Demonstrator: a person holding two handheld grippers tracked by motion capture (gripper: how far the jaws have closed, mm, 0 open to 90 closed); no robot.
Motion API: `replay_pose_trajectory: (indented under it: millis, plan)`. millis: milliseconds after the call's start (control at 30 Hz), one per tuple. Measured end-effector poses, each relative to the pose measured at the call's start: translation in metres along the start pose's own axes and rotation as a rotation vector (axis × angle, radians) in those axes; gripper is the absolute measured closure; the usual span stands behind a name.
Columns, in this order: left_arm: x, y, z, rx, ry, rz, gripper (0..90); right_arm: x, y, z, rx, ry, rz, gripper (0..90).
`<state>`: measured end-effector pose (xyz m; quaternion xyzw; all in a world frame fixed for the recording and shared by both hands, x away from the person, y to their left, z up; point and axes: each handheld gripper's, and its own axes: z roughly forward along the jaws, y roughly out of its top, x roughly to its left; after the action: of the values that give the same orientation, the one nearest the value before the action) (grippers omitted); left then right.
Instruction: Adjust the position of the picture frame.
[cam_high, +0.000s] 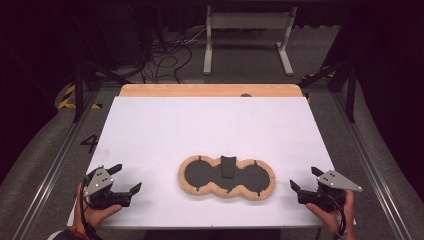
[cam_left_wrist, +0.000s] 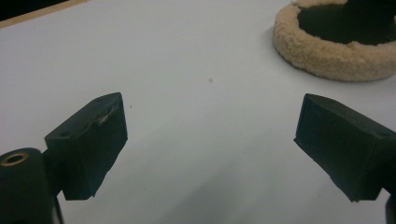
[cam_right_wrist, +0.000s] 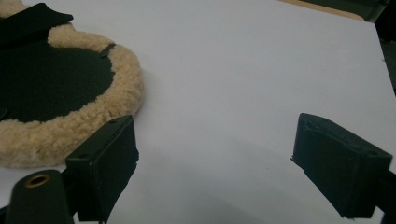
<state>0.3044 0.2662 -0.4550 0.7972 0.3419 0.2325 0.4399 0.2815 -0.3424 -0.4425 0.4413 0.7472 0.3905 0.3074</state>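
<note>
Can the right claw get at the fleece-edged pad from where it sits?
Probably yes. The right claw stands open beside the fleece-edged pad, apart from it, with bare white table between them. The left claw is on the far side, out of the way.

The room sat dark at the edges, with the light falling mostly on a white table top (cam_high: 210, 130), bright and even. A strip of bare wood (cam_high: 210, 90) ran along its far edge. Beyond it, grey carpet (cam_high: 250, 70) covered the floor, and a white metal stand (cam_high: 248, 37) with two legs and flat feet stood there. A tangle of black cables (cam_high: 162, 57) lay on the carpet to the left of that stand. Metal rails (cam_high: 55, 165) ran along both sides of the table, and dark struts (cam_high: 79, 95) rose beside them. Yellow and black hazard tape (cam_high: 67, 97) marked the floor at the left, and a painted number (cam_high: 90, 143) showed nearer by.
</note>
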Motion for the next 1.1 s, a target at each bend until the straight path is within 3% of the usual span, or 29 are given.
replay_pose_trajectory:
  millis: [100, 233, 433, 500, 567, 767, 967, 1033, 1100]
  plan:
    - [-0.004, 0.001, 0.001, 0.025, -0.008, 0.022, 10.8, 0.001, -0.001, 0.001, 0.022, 0.006, -0.007, 15.3]
    - [-0.008, 0.003, 0.004, 0.033, -0.041, 0.016, 14.1, 0.003, 0.0, 0.002, 0.037, 0.022, 0.007, 15.8]
    - [-0.013, 0.009, 0.016, 0.05, -0.093, 0.054, 26.9, 0.006, 0.001, 0.005, 0.07, 0.041, 0.005, 34.7]
    - [-0.014, 0.012, 0.019, 0.048, -0.117, 0.051, 30.3, 0.007, 0.001, 0.006, 0.071, 0.067, 0.019, 38.7]
    - [-0.015, 0.016, 0.022, 0.045, -0.109, 0.055, 32.9, 0.009, 0.0, 0.006, 0.074, 0.09, 0.033, 41.9]
    - [-0.023, 0.024, 0.031, 0.072, -0.142, 0.103, 38.8, 0.018, 0.003, 0.009, 0.1, 0.101, -0.019, 45.0]
    - [-0.032, 0.026, 0.039, 0.096, -0.178, 0.118, 43.8, 0.022, 0.004, 0.01, 0.103, 0.119, -0.035, 48.2]
    - [-0.032, 0.026, 0.04, 0.102, -0.169, 0.124, 43.8, 0.022, 0.004, 0.01, 0.101, 0.124, -0.036, 48.0]
    - [-0.028, 0.026, 0.042, 0.105, -0.129, 0.105, 41.1, 0.022, 0.004, 0.011, 0.106, 0.118, -0.035, 45.7]
